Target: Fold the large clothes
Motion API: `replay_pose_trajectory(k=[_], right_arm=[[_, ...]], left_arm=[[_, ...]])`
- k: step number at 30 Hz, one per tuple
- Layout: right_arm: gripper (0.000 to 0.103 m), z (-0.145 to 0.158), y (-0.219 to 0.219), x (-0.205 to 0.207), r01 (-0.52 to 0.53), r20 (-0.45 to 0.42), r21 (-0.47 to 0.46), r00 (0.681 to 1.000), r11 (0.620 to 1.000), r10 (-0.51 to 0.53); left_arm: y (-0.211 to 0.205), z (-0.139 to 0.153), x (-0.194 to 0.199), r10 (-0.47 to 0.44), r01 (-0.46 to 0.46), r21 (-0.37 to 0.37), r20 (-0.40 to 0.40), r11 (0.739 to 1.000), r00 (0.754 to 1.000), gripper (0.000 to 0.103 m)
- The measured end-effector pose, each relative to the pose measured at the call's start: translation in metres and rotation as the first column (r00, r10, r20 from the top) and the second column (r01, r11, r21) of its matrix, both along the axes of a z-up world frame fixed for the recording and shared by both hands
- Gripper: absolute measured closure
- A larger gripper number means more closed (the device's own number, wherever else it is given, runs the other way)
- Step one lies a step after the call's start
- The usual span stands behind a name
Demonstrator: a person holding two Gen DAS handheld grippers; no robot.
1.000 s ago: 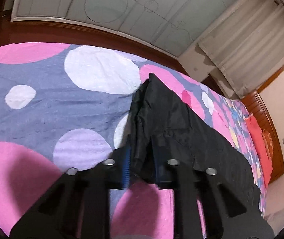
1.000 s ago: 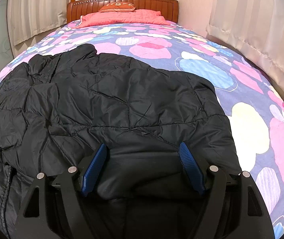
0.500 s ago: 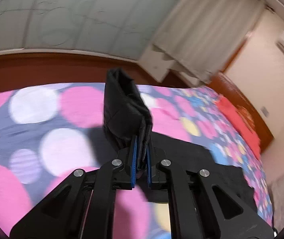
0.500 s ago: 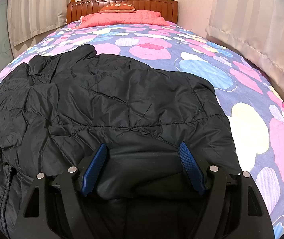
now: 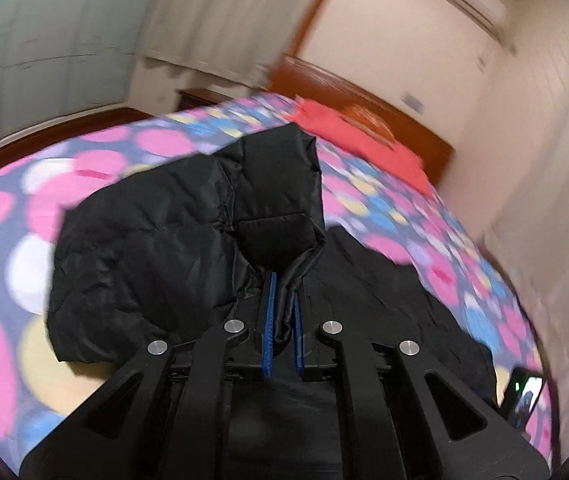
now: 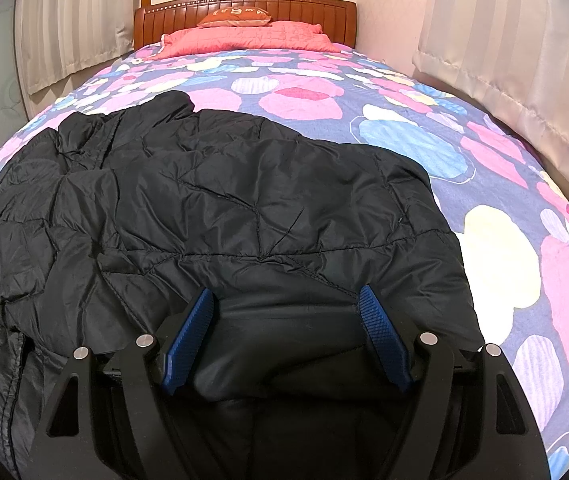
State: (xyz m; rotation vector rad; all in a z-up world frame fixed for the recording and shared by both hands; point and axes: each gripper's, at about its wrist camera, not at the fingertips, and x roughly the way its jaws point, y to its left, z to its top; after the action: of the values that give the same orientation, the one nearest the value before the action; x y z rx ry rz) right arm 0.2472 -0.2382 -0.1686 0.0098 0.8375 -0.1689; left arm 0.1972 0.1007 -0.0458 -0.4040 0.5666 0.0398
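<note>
Two views, one black puffer jacket [image 6: 244,216] spread on bed [image 6: 504,240]. Left view only: left claw [image 5: 283,312] clenched on jacket fold, fabric lifted just ahead of tips; phone [image 5: 524,398] low at right. Right view only: right claw [image 6: 288,336] spread wide, pads apart, jacket hem between them; red pillow [image 6: 240,18] far ahead.

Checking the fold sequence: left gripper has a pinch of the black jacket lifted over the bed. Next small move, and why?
Probably carry the pinched part across and lay it on the jacket's body. The left gripper is shut on a raised flap, while the right gripper straddles a fold at the near edge, seemingly anchoring it on the bedspread.
</note>
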Motion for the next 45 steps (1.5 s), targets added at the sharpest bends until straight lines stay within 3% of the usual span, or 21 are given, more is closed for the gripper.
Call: replay_pose_trajectory(k=[3,7,14,16,18,19,21,25,29,34,40,41,42,43,45], right_arm=[[0.028,0.000,0.000,0.000,0.000,0.000,0.000,1.000,1.000,0.000],[0.028,0.000,0.000,0.000,-0.001,0.002,0.003,1.000,1.000,0.001],[0.028,0.000,0.000,0.001,0.000,0.003,0.004,1.000,1.000,0.000],[0.028,0.000,0.000,0.001,0.000,0.004,0.004,1.000,1.000,0.000],[0.028,0.000,0.000,0.001,0.000,0.003,0.003,1.000,1.000,0.000],[0.028,0.000,0.000,0.000,0.001,0.003,0.002,1.000,1.000,-0.001],[0.028,0.001,0.000,0.001,0.001,0.003,0.003,1.000,1.000,-0.001],[0.028,0.003,0.002,0.001,0.002,-0.006,0.000,1.000,1.000,-0.002],[0.028,0.027,0.011,-0.003,-0.007,0.029,0.047,1.000,0.999,0.006],[0.028,0.052,0.051,0.009,-0.115,0.058,0.126,0.992,0.985,0.109],[0.028,0.032,0.107,0.047,-0.178,-0.017,0.195,0.983,0.965,0.185],[0.034,0.025,0.113,0.052,-0.186,-0.031,0.209,0.980,0.960,0.197],[0.048,0.022,0.119,0.053,-0.194,-0.033,0.213,0.978,0.958,0.205],[0.072,0.021,0.125,0.052,-0.205,-0.037,0.220,0.975,0.954,0.218],[0.077,0.026,0.128,0.050,-0.215,-0.019,0.221,0.974,0.951,0.224]], left_arm=[[-0.047,-0.014,0.021,-0.078,0.079,0.027,-0.047,0.997,0.996,0.096],[-0.076,-0.039,0.032,-0.150,0.153,0.020,-0.094,0.988,0.984,0.096],[-0.145,-0.071,0.055,-0.273,0.289,0.075,-0.167,0.954,0.947,0.094],[-0.163,-0.081,0.059,-0.292,0.322,0.120,-0.213,0.939,0.932,0.082],[-0.173,-0.084,0.056,-0.325,0.361,0.137,-0.233,0.922,0.917,0.052],[-0.174,-0.082,0.051,-0.336,0.370,0.135,-0.220,0.919,0.916,0.047],[-0.169,-0.074,0.040,-0.340,0.369,0.141,-0.194,0.919,0.920,0.039],[-0.138,-0.053,0.019,-0.323,0.346,0.140,-0.164,0.928,0.932,0.037],[-0.092,-0.038,-0.003,-0.239,0.263,0.194,-0.139,0.945,0.961,0.037],[-0.018,-0.032,-0.023,-0.088,0.113,0.231,-0.117,0.966,0.989,0.036],[0.042,-0.045,-0.031,0.029,0.004,0.209,-0.156,0.978,0.987,0.036],[0.046,-0.046,-0.032,0.038,-0.004,0.211,-0.158,0.978,0.987,0.036],[0.051,-0.048,-0.033,0.050,-0.014,0.216,-0.160,0.976,0.986,0.036],[0.055,-0.049,-0.033,0.055,-0.019,0.216,-0.162,0.976,0.985,0.036],[0.063,-0.050,-0.034,0.067,-0.031,0.208,-0.164,0.978,0.984,0.036]])
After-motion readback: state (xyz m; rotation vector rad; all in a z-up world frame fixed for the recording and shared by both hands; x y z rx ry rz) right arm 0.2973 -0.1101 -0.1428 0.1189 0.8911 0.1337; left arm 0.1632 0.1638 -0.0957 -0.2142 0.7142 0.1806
